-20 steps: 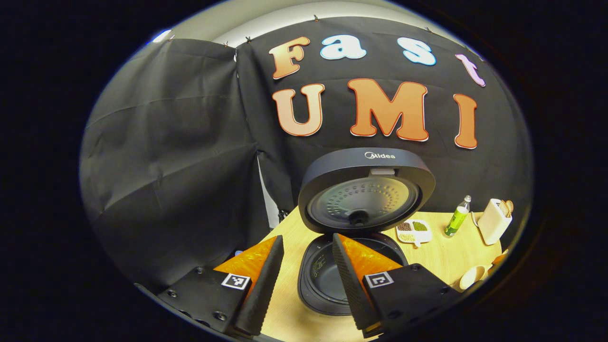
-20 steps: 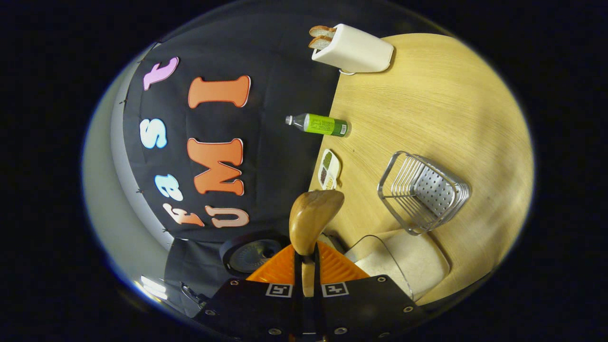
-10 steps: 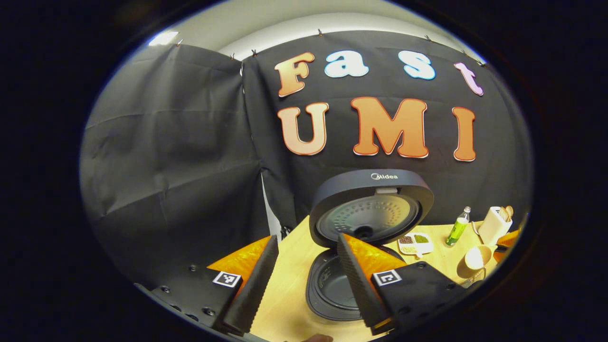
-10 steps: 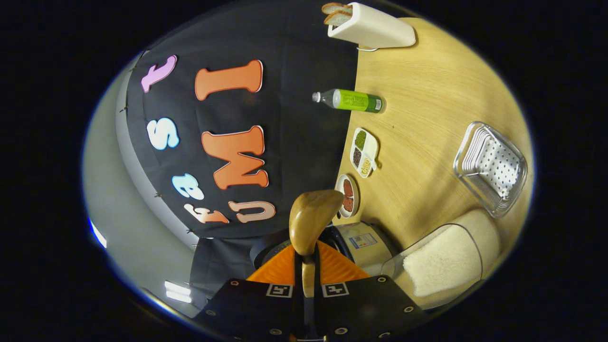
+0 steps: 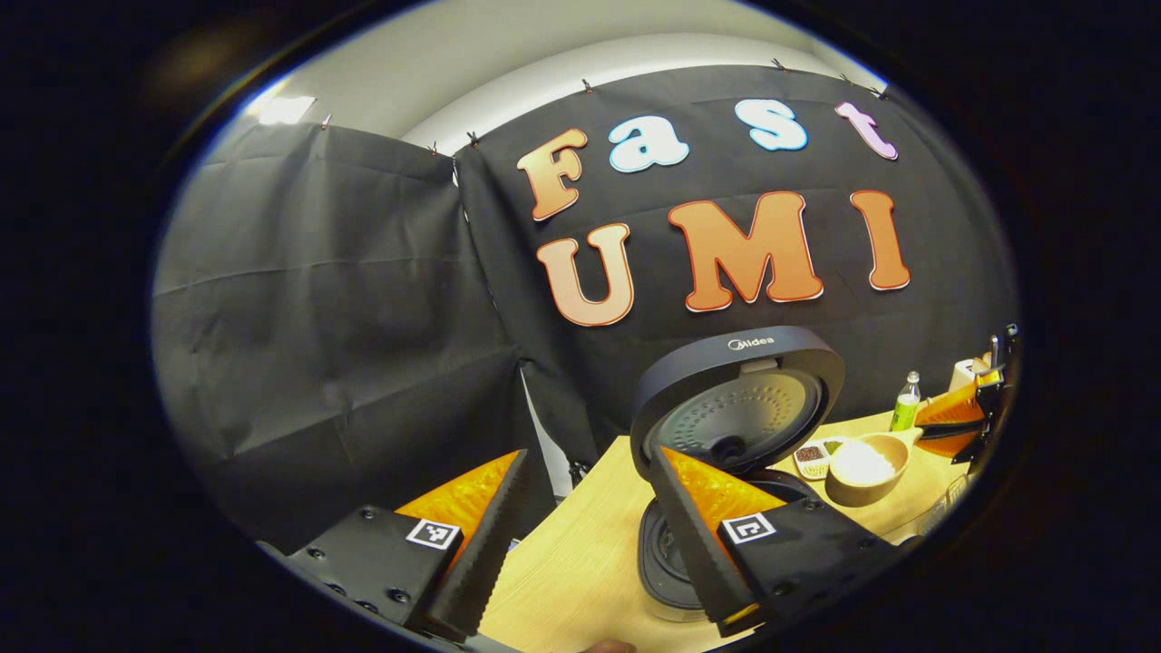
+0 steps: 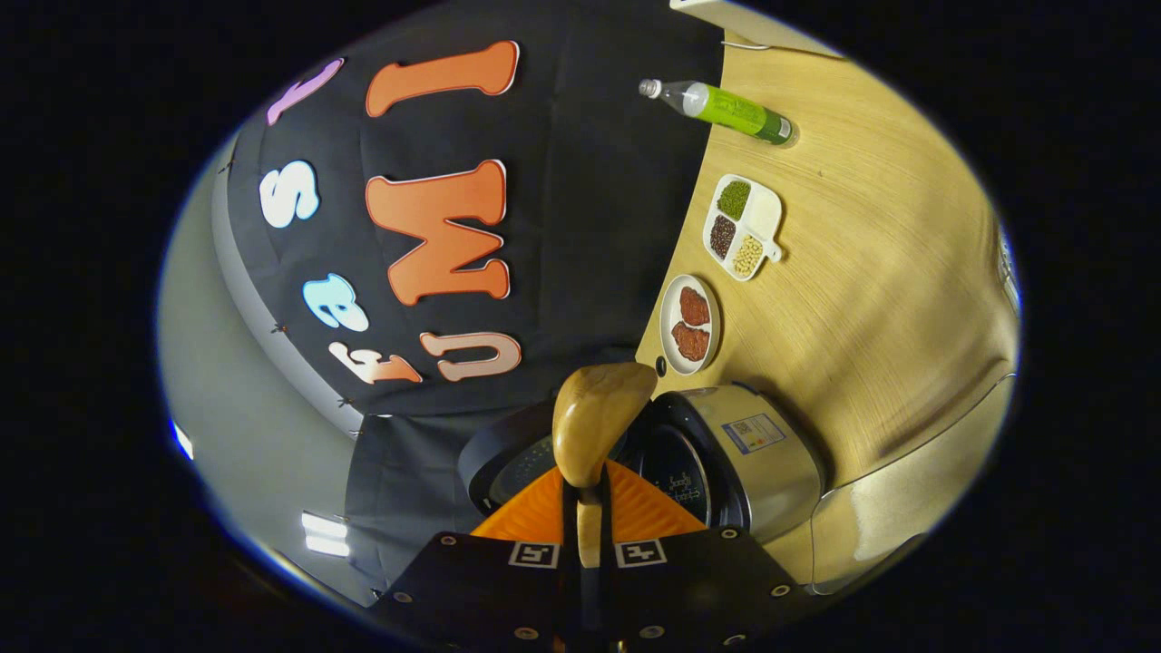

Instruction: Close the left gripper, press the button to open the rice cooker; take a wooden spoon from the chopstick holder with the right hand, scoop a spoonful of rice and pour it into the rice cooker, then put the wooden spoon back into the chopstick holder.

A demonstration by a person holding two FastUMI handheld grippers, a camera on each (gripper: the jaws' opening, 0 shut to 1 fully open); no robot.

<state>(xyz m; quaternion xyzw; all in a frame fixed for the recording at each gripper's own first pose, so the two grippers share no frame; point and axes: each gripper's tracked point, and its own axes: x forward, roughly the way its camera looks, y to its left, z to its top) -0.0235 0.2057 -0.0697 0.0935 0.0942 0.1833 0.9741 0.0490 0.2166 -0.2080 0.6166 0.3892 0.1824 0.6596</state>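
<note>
Where bottle (image 6: 730, 107) nears plates (image 6: 690, 324)

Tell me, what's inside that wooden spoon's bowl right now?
A heap of white rice fills the wooden spoon, seen from the left gripper view. From the right gripper view only the bowl's back faces the camera, hiding the rice.

One cooker (image 6: 726, 462), lid up. One spoon (image 6: 594, 417), loaded with rice in the left gripper view. One bottle (image 6: 730, 109), upper right. One three-part dish (image 6: 744, 227) of grains. One plate (image 6: 689, 324) with two brown pieces. Two grippers (image 5: 580, 535) (image 6: 585, 517).
</note>
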